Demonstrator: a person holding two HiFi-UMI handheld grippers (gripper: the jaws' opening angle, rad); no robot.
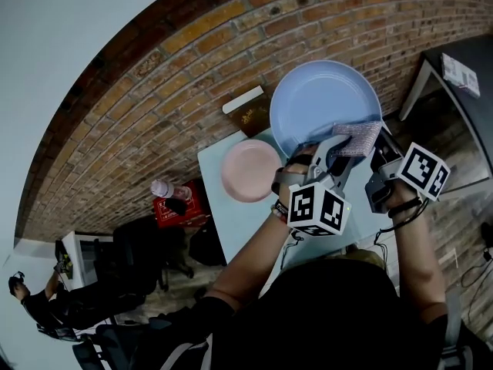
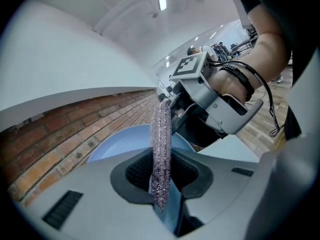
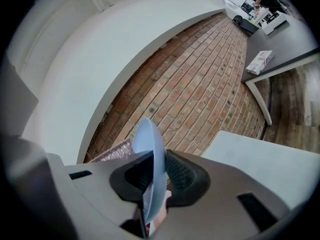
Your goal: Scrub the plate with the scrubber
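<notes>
A light blue plate (image 1: pixel 320 102) is held up on edge above the table, its lower right rim pinched by my right gripper (image 1: pixel 383 151), which is shut on it; in the right gripper view the plate (image 3: pixel 149 149) runs edge-on between the pads. My left gripper (image 1: pixel 337 151) is shut on a glittery pink-purple scrubber (image 1: pixel 358 137), which lies against the plate's lower right part. In the left gripper view the scrubber (image 2: pixel 161 149) stands edge-on between the jaws, with the plate (image 2: pixel 117 146) behind it.
A pink plate (image 1: pixel 250 170) lies on the pale table (image 1: pixel 231 222) below the blue one. A brown and white box (image 1: pixel 248 108) sits at the table's far edge by the brick floor. A dark table (image 1: pixel 462 91) stands at right. A person sits at far lower left.
</notes>
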